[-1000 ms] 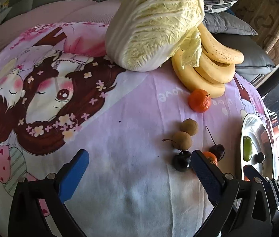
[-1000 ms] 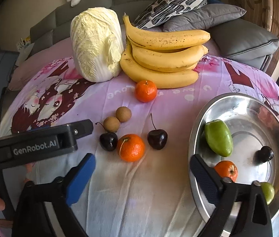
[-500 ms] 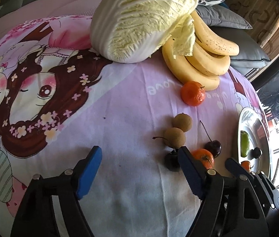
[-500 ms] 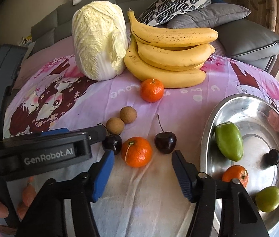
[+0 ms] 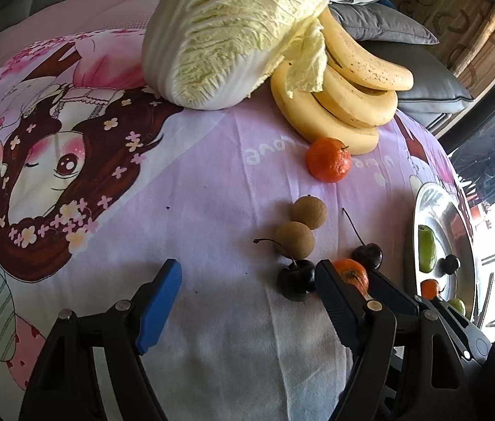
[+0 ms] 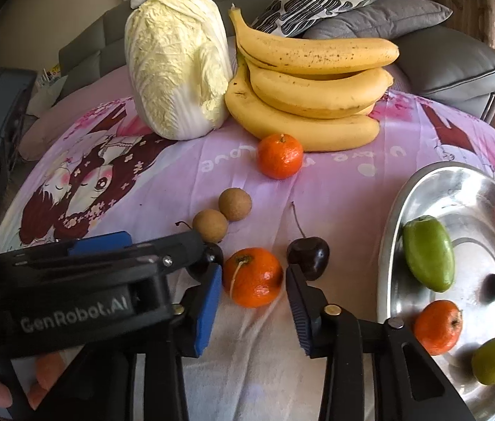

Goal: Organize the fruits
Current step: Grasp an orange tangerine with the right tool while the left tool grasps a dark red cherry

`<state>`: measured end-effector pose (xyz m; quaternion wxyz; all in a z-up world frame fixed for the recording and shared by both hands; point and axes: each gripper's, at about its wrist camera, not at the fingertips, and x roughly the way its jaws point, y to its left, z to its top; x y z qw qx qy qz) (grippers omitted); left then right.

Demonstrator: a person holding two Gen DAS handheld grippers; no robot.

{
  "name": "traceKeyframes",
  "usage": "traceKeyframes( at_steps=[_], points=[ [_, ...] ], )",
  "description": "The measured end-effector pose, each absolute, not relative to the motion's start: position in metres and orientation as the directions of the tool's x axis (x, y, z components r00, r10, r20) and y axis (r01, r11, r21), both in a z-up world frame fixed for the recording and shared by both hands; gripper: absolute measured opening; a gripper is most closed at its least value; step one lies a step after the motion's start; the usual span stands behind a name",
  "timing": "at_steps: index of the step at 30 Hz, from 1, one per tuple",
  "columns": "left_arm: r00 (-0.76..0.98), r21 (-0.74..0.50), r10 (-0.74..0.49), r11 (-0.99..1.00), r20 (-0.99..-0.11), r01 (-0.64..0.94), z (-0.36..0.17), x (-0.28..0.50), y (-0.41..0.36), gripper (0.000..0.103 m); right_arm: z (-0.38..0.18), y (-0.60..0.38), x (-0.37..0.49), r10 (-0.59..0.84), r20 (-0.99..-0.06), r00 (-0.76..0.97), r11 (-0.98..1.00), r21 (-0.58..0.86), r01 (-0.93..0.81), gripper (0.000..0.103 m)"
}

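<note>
Tangerine (image 6: 252,277) between right gripper (image 6: 252,301) fingers (image 6: 207,301) | closing, left touching

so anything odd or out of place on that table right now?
Only the napa cabbage: a vegetable standing upright against the bananas in a fruit-sorting scene. Nothing is spilled or damaged. Right gripper has just been closing around the near mandarin; contact isn't clear.

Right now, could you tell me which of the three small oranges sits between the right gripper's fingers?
The orange on the cloth beside the dark cherry. The right gripper, just closing, brackets it; another lies by the bananas, the third in the metal bowl.
</note>
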<state>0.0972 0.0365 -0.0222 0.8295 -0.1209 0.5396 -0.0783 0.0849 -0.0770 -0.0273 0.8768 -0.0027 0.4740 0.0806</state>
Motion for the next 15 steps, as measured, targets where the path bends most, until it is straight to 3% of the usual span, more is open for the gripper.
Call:
traceKeyframes(
  at_steps=[15],
  points=[
    [0.402,-0.273,-0.258,0.962,-0.878,0.021,-0.0233,0.0967,0.0288,0.079,-0.0274,-0.0776,0.0865,0.150,-0.828,0.540,0.985,0.078,-0.153,0.039]
  ],
)
